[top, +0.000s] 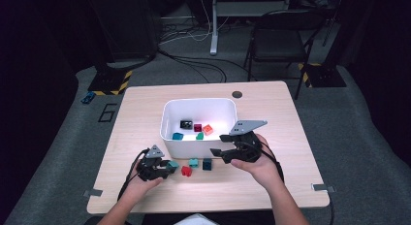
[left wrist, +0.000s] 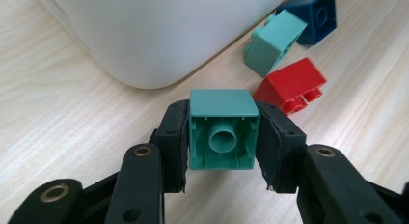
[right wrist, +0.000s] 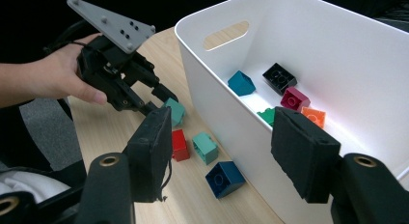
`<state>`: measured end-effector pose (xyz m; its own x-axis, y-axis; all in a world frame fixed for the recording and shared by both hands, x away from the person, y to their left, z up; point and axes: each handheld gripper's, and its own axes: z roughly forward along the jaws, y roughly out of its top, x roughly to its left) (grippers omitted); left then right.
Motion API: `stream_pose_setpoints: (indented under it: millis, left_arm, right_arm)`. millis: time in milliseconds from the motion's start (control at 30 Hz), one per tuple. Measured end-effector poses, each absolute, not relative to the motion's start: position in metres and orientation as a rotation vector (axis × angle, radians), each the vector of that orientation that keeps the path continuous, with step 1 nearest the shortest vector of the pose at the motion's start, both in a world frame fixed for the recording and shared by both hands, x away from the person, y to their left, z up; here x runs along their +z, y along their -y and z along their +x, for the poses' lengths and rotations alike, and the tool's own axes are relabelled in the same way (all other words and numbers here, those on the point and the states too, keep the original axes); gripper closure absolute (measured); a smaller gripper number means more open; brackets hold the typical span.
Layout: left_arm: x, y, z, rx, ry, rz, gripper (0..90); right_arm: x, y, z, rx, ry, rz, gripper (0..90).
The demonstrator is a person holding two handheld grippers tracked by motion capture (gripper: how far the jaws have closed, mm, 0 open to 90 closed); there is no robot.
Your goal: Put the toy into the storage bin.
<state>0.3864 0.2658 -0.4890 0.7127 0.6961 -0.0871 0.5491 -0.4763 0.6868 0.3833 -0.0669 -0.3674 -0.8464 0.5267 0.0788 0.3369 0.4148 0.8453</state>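
Left gripper (left wrist: 222, 137) pads clamped on teal brick (left wrist: 222, 130) just beside white bin (top: 167, 133), right gripper (right wrist: 226, 156) jaws apart, empty, over bin's near wall, red brick (left wrist: 289, 84) nearby

We see a teal brick (left wrist: 222, 131) between the black pads of the left gripper (left wrist: 222, 147). On the pale wood-grain desk (top: 140, 118), near its front edge, lie a red brick (left wrist: 291, 85), a lighter teal one (left wrist: 272, 41) and a navy one (left wrist: 313, 14). The white bin (top: 167, 113) holds black, maroon, orange, green and blue bricks (all plain, unpatterned).
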Motion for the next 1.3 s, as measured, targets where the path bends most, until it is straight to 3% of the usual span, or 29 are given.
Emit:
stream_pose_setpoints:
  millis: [567,933,1300]
  left_arm:
    - [-0.430,-0.276,0.375,0.191,-0.873,2.144,58.4]
    - [-0.390,-0.273,0.382,0.216,-0.833,2.128,58.4]
    - [-0.363,-0.261,0.395,0.237,-0.781,2.129,58.4]
  right_arm:
    - [-0.367,0.068,0.383,1.395,-2.483,0.772,39.2]
    - [-0.361,0.071,0.380,1.409,-2.437,0.767,36.9]
    - [-0.359,0.073,0.380,1.387,-2.428,0.770,44.8]
